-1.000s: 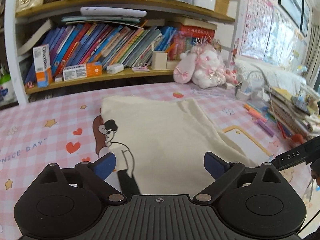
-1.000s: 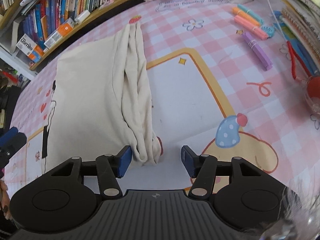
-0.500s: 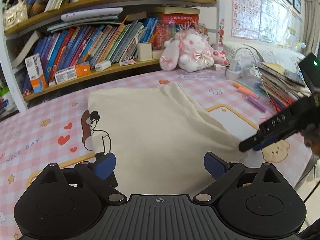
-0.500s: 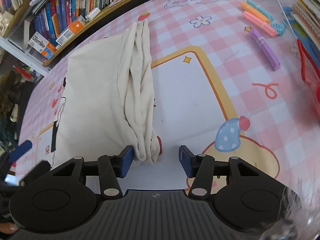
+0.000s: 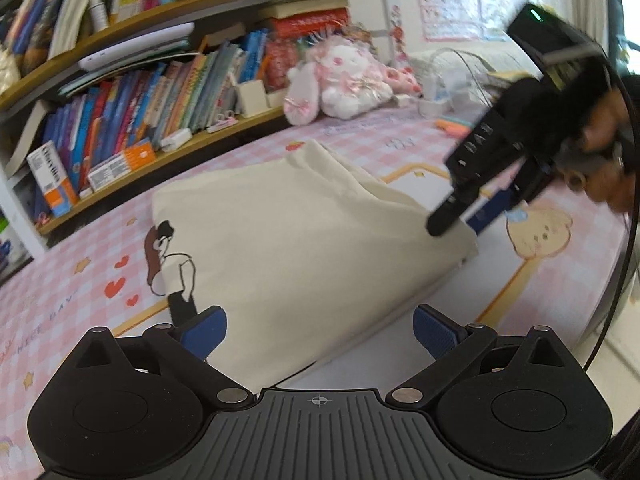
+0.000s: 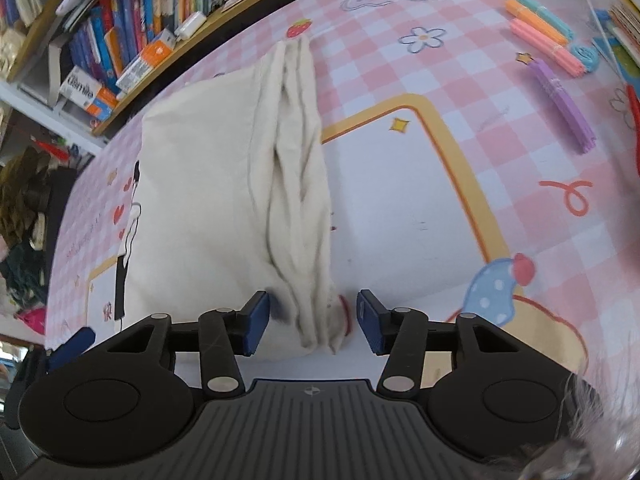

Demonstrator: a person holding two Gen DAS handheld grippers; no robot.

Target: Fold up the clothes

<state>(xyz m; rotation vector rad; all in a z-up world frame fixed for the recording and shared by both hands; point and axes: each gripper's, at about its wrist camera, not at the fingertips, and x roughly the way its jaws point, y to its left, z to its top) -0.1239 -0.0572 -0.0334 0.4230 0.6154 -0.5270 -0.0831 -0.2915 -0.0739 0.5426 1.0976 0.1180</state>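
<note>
A cream T-shirt [image 5: 288, 232] with a cartoon figure print lies folded on the pink checked table mat [image 5: 80, 292]; it also shows in the right wrist view [image 6: 224, 184], with bunched folds along its right edge. My left gripper [image 5: 318, 330] is open, its blue pads straddling the shirt's near edge. My right gripper [image 6: 312, 320] is open around the shirt's bunched near corner, and it shows in the left wrist view [image 5: 468, 216] at the shirt's right corner.
A bookshelf [image 5: 132, 120] full of books runs along the back. A pink-and-white plush toy [image 5: 344, 80] sits at the table's far side. Coloured markers [image 6: 552, 48] lie at the right of the mat, and stacked books [image 6: 624, 24] stand beyond them.
My left gripper has pulled back and swung, so the shirt's near edge now sits between its pads. My right gripper has edged closer to the shirt's corner.
</note>
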